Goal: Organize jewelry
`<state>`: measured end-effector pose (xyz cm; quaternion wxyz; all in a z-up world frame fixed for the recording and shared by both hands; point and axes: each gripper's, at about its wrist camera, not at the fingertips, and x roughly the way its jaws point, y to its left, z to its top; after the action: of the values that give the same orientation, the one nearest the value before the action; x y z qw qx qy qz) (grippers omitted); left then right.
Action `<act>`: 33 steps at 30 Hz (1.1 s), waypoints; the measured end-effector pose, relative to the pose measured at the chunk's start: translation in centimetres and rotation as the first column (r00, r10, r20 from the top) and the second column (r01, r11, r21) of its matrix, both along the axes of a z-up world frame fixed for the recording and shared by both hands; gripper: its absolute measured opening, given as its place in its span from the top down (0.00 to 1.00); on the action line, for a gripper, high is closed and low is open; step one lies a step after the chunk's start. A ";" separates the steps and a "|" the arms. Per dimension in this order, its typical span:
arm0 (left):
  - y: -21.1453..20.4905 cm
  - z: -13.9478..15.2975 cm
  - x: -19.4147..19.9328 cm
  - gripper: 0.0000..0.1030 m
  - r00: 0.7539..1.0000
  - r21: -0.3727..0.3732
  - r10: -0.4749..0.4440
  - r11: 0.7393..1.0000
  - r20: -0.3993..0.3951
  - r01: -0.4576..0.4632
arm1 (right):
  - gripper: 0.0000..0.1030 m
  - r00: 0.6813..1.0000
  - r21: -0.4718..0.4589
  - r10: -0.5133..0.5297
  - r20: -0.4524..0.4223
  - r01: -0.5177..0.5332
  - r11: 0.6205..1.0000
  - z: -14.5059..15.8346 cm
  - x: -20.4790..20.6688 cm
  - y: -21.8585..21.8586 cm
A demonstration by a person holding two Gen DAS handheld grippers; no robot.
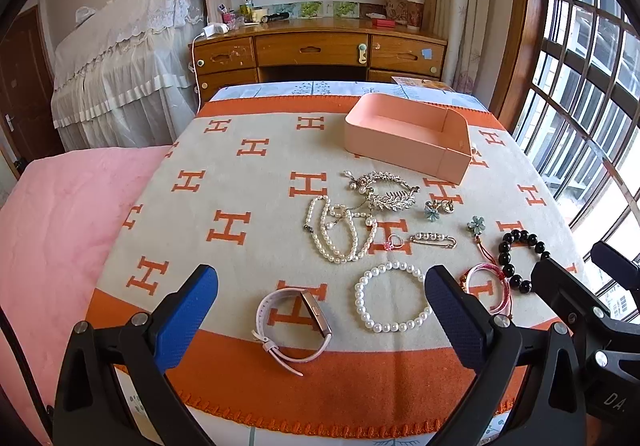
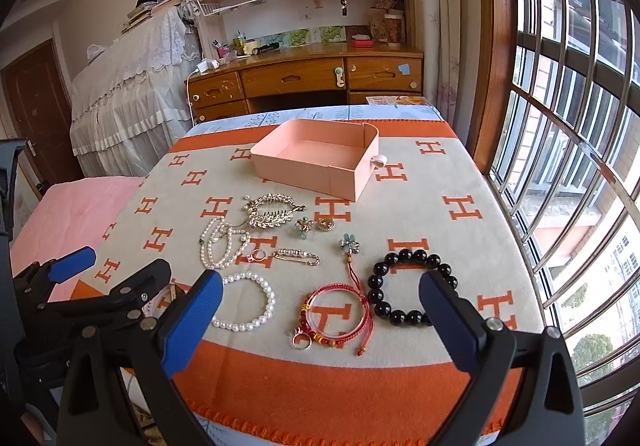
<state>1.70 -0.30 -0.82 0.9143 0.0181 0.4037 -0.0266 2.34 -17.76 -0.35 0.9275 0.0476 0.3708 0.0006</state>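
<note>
An empty pink box (image 1: 408,134) (image 2: 316,158) sits at the far side of an orange-and-beige blanket (image 1: 240,182). Jewelry lies spread before it: a silver leaf hair comb (image 1: 384,190) (image 2: 272,210), pearl strands (image 1: 340,234) (image 2: 222,242), a pearl bracelet (image 1: 390,298) (image 2: 246,302), a pink-strap watch (image 1: 296,322), a pearl pin (image 1: 434,240) (image 2: 298,256), a red cord bracelet (image 2: 336,310) (image 1: 490,286), a black bead bracelet (image 2: 412,286) (image 1: 520,258). My left gripper (image 1: 320,306) is open above the watch. My right gripper (image 2: 320,310) is open above the red bracelet.
Small flower brooches (image 2: 304,226) (image 2: 349,243) and a ring (image 2: 302,340) lie among the jewelry. A wooden desk (image 1: 320,50) with shelves stands behind the bed. A barred window (image 2: 560,126) runs along the right. A pink quilt (image 1: 60,226) lies at left.
</note>
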 end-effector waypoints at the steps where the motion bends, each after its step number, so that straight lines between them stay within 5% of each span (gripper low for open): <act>1: -0.1 -0.1 0.1 0.01 1.000 0.001 0.000 1.000 -0.003 0.000 | 0.04 1.000 0.003 0.000 -0.002 0.000 1.000 -0.1 0.0 -0.1; 33: -2.0 -1.7 1.4 0.01 0.999 0.036 -0.014 0.999 -0.046 0.016 | 0.04 0.999 0.051 -0.006 -0.039 0.008 0.999 -1.8 1.0 -2.5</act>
<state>3.05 -2.34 -2.53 0.9042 0.0370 0.4246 -0.0266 3.32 -20.28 -2.13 0.9186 0.0729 0.3883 0.0058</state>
